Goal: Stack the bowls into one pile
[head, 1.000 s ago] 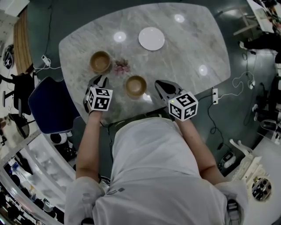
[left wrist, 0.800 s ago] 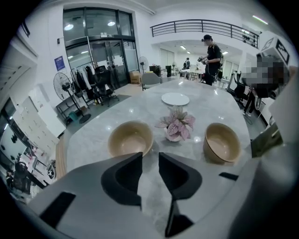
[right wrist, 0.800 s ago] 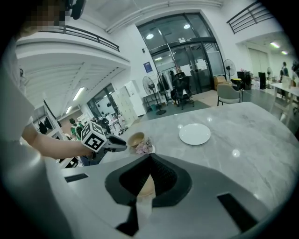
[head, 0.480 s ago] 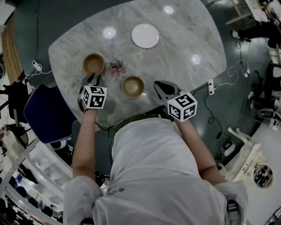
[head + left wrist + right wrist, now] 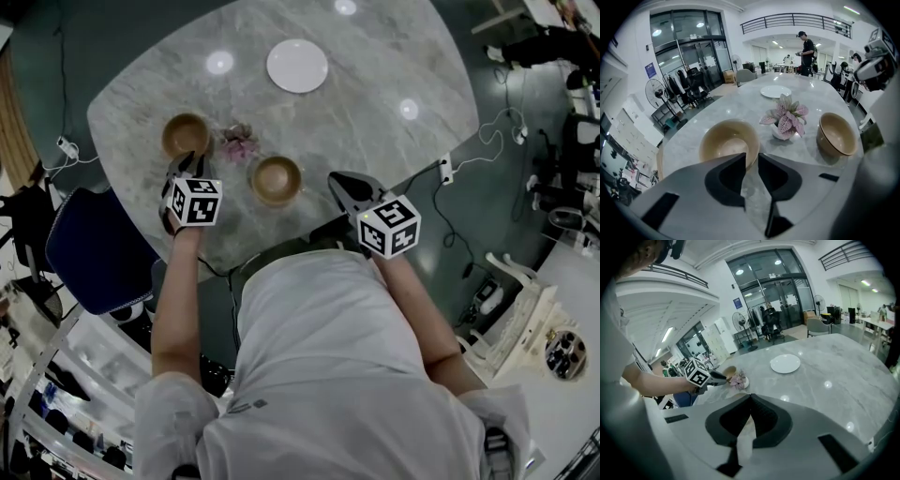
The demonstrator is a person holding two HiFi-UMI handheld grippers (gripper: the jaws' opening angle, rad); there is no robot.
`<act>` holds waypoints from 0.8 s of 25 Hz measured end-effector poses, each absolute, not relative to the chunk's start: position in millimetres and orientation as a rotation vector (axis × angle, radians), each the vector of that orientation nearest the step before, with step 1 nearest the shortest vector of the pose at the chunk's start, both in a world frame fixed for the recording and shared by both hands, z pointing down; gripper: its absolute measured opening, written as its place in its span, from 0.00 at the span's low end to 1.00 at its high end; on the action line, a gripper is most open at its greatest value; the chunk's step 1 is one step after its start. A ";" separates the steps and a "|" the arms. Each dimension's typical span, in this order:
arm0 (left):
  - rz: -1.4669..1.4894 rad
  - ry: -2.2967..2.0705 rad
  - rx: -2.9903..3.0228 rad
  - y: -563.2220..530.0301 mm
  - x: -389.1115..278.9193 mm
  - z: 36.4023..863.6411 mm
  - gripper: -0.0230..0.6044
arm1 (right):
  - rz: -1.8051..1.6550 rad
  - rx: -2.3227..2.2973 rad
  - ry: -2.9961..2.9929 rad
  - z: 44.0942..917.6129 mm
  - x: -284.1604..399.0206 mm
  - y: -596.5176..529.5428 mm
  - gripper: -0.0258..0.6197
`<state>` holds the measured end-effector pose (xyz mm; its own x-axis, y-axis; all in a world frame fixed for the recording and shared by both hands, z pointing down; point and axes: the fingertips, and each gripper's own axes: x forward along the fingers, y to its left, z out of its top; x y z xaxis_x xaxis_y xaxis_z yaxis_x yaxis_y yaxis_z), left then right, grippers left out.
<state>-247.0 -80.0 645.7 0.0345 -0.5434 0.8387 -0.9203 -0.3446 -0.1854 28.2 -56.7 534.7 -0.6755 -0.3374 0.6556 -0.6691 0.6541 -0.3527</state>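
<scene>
One tan round bowl point(image 5: 730, 143) sits just beyond the narrowly parted left gripper point(image 5: 751, 157); the right gripper point(image 5: 750, 396) is closed, empty.

A white plate point(image 5: 297, 66) and, seemingly, a small pink-leaved plant point(image 5: 238, 143) rest apart on the marble table point(image 5: 375, 84).

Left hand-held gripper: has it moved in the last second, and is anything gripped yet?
The left hand-held gripper has edged forward to the near rim of the left bowl, jaws slightly apart, gripping nothing. The right hand-held gripper, shut and empty, the right bowl, plant and plate stayed put.
</scene>
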 end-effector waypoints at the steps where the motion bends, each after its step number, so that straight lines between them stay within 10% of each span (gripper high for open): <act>1: 1.243 -1.477 1.913 -80.3 -246.3 646.2 0.16 | 0.799 0.786 -2.321 534.7 29.4 -56.3 0.05; 20: 1.269 -1.469 1.962 -74.1 -243.7 635.3 0.06 | 0.803 0.870 -2.327 526.9 39.0 -31.0 0.05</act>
